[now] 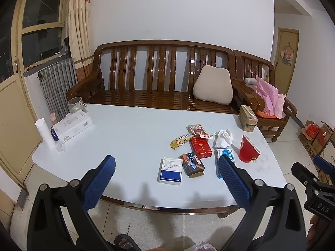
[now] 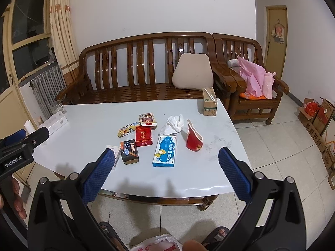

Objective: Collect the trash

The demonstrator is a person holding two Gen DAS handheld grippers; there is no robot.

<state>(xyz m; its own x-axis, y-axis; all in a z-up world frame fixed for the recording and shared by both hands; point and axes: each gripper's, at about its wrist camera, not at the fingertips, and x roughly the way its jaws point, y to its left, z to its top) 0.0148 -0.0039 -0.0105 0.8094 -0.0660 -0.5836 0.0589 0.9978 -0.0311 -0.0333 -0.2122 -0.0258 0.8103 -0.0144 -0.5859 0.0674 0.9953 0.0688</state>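
Both grippers hang over the near edge of a white table, jaws spread wide and holding nothing: the left gripper faces a blue-and-white box, the right gripper a blue medicine box. The trash lies clustered toward the table's right half: a dark box beside a red pack, a yellow wrapper and a small brown pack behind them, a crumpled tissue and a tipped red paper cup to the right. A drink carton stands at the far right corner. A plastic bag shows at floor level by sandalled feet. A wooden bench lines the wall behind
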